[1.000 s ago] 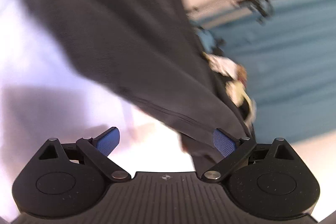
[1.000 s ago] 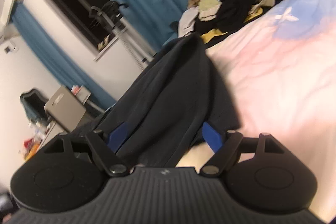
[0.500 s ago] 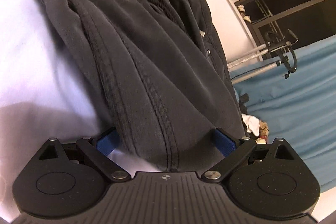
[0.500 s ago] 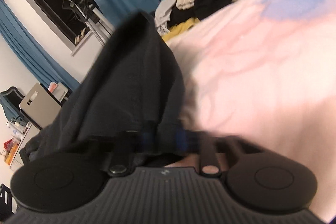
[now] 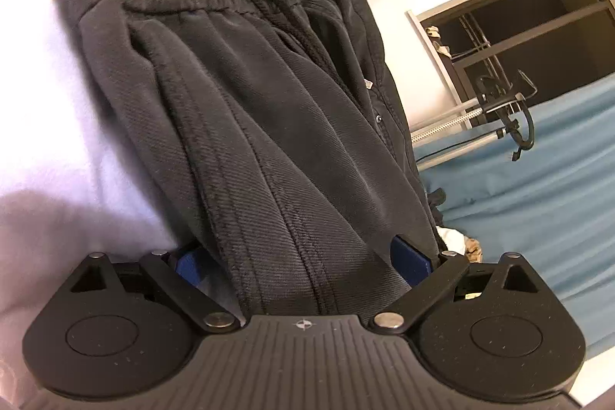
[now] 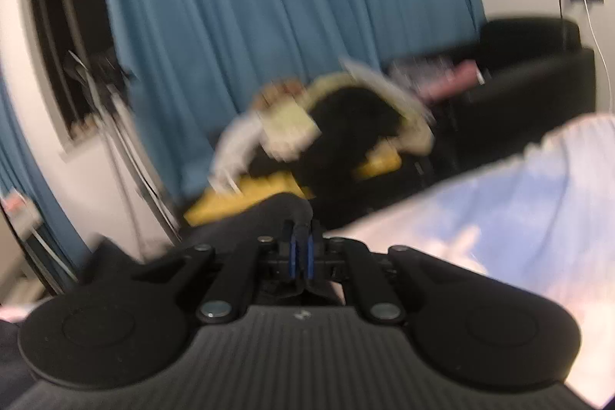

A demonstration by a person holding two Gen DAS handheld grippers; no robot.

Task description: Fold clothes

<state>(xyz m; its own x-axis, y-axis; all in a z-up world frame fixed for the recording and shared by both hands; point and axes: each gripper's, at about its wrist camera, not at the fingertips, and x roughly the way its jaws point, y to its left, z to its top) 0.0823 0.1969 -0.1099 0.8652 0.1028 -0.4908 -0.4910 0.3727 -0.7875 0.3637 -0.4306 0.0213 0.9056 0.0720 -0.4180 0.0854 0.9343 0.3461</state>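
Note:
Dark grey trousers lie on the white bed sheet, their elastic waistband at the far end. My left gripper stands open and wide, low over the bed. One trouser leg runs between its blue pads without being pinched. In the blurred right wrist view, my right gripper is shut on a fold of the dark trouser cloth, held up off the pale sheet. The cloth bulges just above the closed fingertips.
A heap of mixed clothes lies beyond the bed in front of a blue curtain. A dark armchair stands at the right. A metal stand and a dark window are by the wall.
My right gripper closed on the dark cloth, then swung away and rose, so its view now faces the curtain. The left gripper slid in around the trouser leg, then kept still.

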